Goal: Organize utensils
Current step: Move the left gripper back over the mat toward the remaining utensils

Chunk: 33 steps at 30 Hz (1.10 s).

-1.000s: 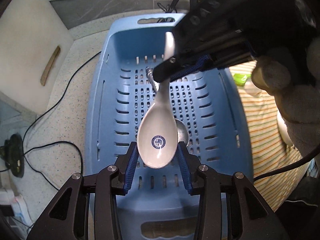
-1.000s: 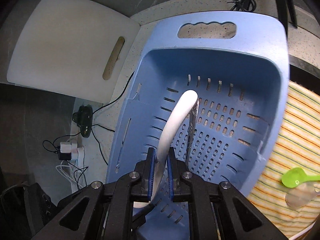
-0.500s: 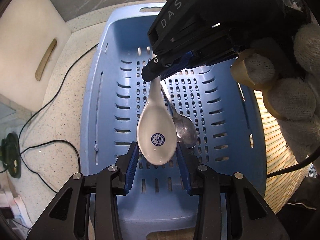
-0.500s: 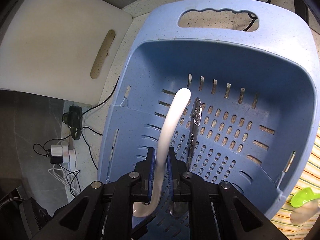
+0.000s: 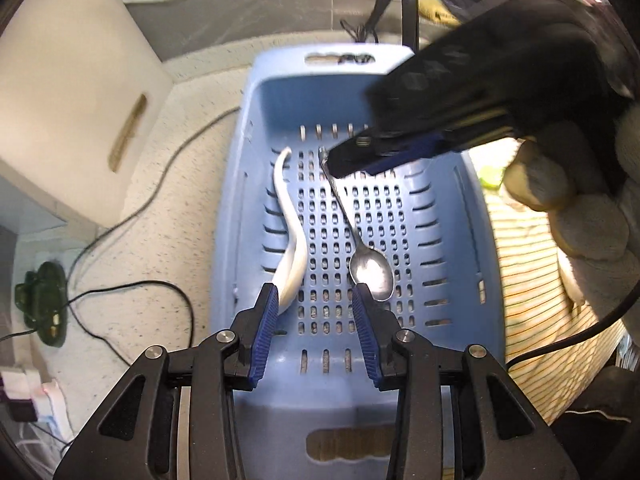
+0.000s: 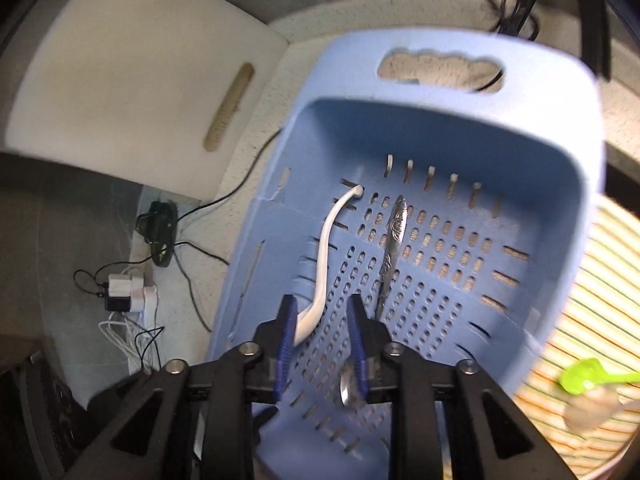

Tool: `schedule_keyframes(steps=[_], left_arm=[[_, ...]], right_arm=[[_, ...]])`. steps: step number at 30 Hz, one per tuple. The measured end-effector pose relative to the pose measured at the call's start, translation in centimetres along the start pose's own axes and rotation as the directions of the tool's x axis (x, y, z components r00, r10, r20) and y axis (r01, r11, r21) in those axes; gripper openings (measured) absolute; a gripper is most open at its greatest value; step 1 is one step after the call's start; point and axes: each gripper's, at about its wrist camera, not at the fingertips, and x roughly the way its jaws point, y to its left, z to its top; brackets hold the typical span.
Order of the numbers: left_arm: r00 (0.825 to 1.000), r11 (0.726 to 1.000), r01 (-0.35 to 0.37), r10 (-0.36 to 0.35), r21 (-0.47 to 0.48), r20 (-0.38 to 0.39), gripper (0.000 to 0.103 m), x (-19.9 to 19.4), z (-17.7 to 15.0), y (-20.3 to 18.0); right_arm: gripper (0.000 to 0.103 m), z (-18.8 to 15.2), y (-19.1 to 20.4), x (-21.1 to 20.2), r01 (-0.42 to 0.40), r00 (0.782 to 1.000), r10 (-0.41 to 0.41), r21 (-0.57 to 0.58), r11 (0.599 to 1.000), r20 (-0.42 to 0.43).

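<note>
Black rigid frames on both tools, angular and triangulated, with cut-out windows in the arms. 2 fingers each, lined with ribbed blue pads [image 5: 262, 332]. 4 round silver screw heads across the left gripper [image 5: 316, 320], 4 more across the right gripper [image 6: 322, 344]. Seen from the left wrist view: bulky black housing on the right gripper [image 5: 352, 160], blurred pale lettering, gripped by a right hand [image 5: 568, 200] in a cream knit glove, black cable trailing below.

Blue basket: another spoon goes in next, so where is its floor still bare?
The blue basket is bare across its right half, between the metal spoon and the right wall. The left side is crowded: the white spoon lies along the left wall.
</note>
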Motion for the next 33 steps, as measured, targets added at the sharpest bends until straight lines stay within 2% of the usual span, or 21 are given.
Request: schedule_keyframes(steps=[8,15,24,27,30,33], left_arm=[[0.997,1.000,0.017,-0.017,0.011,0.072,0.037,-3.0,-0.3,-3.3],[0.990,0.995,0.077,-0.085,0.069,0.115,0.037,-4.3,0.1,-7.1],[0.980,0.976,0.147,-0.166,0.162,0.108,0.037,-3.8,0.8,-13.0],[0.977,0.967,0.167,-0.189,0.193,0.103,0.037,-3.5,1.1,-15.0],[0.973,0.958,0.186,-0.210,0.219,0.092,0.037,-3.1,1.2,-16.7],[0.972,0.949,0.201,-0.225,0.244,0.075,0.037,-2.6,1.4,-18.1]], right_arm=[[0.032,-2.8,-2.0,-7.1,0.000,0.996,0.004,-0.041,0.999,0.086],[0.032,-6.1,-6.3,-13.5,0.066,0.978,-0.059,-0.028,0.997,0.202],[0.035,-11.5,-12.8,-20.6,0.124,0.930,-0.141,0.072,0.990,0.339],[0.038,-13.4,-14.8,-22.1,0.136,0.916,-0.166,0.108,0.985,0.365],[0.044,-15.4,-16.6,-23.5,0.155,0.891,-0.200,0.141,0.978,0.408],[0.045,-16.9,-18.4,-24.1,0.156,0.881,-0.218,0.179,0.972,0.420]])
